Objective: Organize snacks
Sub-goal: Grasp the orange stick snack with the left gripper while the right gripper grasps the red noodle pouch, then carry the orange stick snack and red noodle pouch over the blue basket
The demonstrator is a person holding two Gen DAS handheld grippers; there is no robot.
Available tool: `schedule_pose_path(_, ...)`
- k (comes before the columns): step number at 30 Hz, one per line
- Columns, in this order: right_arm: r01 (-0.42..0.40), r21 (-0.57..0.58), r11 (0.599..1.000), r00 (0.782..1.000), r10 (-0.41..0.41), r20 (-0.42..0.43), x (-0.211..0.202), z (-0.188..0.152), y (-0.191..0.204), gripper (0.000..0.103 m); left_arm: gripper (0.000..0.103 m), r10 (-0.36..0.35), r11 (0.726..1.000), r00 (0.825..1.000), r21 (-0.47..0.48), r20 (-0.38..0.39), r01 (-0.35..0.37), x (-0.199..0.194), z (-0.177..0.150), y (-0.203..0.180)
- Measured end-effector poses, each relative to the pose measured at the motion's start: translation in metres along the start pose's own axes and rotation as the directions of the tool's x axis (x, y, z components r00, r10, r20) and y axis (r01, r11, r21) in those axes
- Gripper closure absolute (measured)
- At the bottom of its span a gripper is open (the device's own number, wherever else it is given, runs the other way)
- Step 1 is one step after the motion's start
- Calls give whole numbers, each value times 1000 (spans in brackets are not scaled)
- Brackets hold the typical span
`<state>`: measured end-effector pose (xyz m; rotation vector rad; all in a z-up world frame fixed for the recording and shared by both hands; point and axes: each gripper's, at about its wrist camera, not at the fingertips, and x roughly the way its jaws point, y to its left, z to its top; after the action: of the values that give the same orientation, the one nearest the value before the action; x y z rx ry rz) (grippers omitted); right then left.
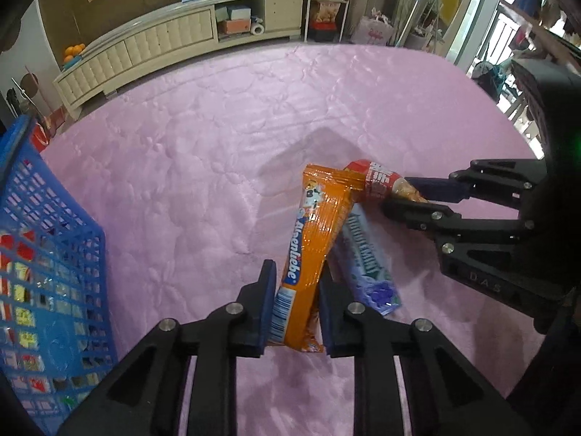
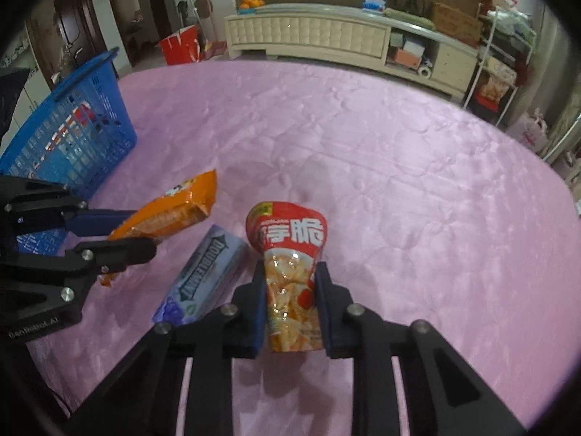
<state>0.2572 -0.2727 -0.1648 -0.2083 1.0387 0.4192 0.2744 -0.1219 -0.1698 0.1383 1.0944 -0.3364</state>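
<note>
Orange packet (image 1: 313,254): clamped between the fingers of the left gripper (image 1: 296,312) near its barcode end, far end tilted up off the pink quilted cover (image 1: 203,145); light, crinkly foil, soft sides, likely slippery, so a grip across the flat faces near one end suits it.
Red snack bag (image 2: 288,276): pinched at its lower half by the right gripper (image 2: 290,305), flared top standing up; puffed and light, contents probably brittle, so gentle pressure advised.
Blue-purple gum pack (image 2: 207,276): loose on the cover between the two held snacks, partly under the orange packet; stiffer, flat, best taken across its narrow width.
Blue basket (image 2: 90,72): well to the left on the cover, packets visible through its mesh; probable destination.
Left wrist view only: orange packet's lettering and barcode, overlap with the gum pack, right gripper's fingers from the side.
Right wrist view only: red bag's full front, basket's handle and rim, orange packet's raised end.
</note>
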Motion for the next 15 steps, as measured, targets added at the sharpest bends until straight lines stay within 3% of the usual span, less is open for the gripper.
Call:
schedule_pose_path(8, 13, 48, 999, 997, -17, 73, -55, -13, 17, 75, 83, -20, 1000, 997, -6, 76, 20, -51, -14, 3)
schedule_pose_path(15, 21, 10, 1000, 991, -22, 132, -95, 3, 43, 75, 83, -12, 1000, 989, -21, 146, 15, -94, -27, 21)
